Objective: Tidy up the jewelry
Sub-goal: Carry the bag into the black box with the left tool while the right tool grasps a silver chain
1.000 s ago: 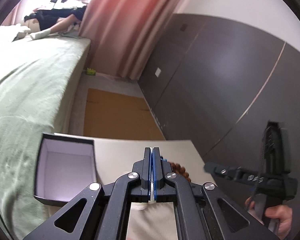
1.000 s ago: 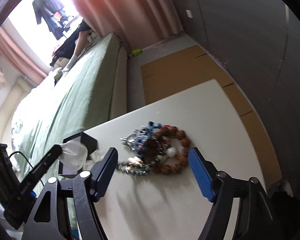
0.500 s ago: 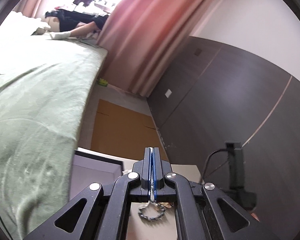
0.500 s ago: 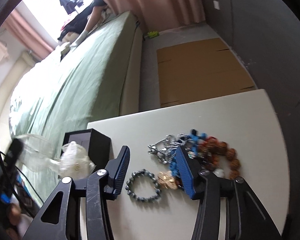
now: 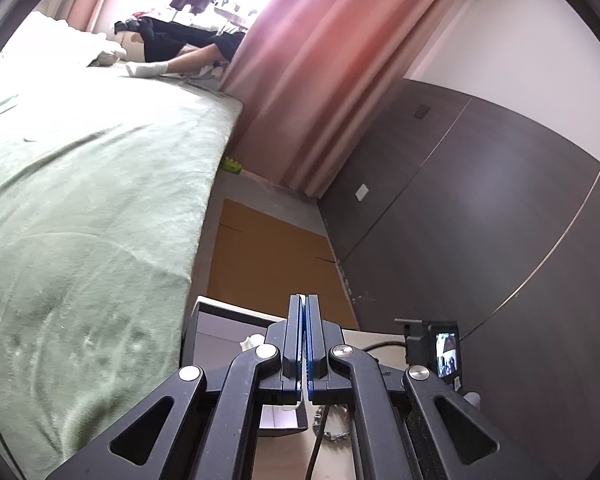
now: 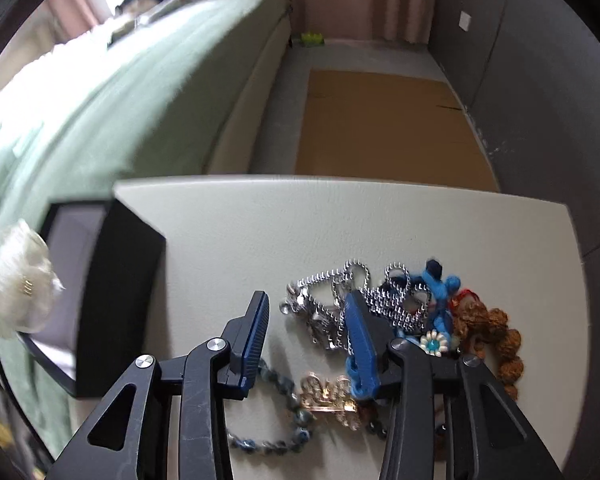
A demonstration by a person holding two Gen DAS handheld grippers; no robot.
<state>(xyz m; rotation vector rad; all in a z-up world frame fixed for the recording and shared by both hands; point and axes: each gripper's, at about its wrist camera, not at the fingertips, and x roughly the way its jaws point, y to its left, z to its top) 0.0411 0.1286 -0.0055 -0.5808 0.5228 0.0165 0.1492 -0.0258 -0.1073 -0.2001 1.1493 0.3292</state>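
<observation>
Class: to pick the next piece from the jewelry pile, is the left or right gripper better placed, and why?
Right. The right gripper is open directly over the jewelry pile on the table. The left gripper is shut on something thin and white, near the black box.

From my right wrist view, the table [image 6: 300, 220] fills the lower half. The open box [image 6: 112, 300] sits at nine o'clock on its edge. A chain necklace [image 6: 340, 292] lies at centre, with a wooden bead bracelet [image 6: 496, 336] at three o'clock, touching the heap. A dark bead bracelet [image 6: 276, 412] lies at six o'clock, just beside what I take for a brooch [image 6: 328, 392]. The bed [image 6: 120, 100] stands behind at ten o'clock.
</observation>
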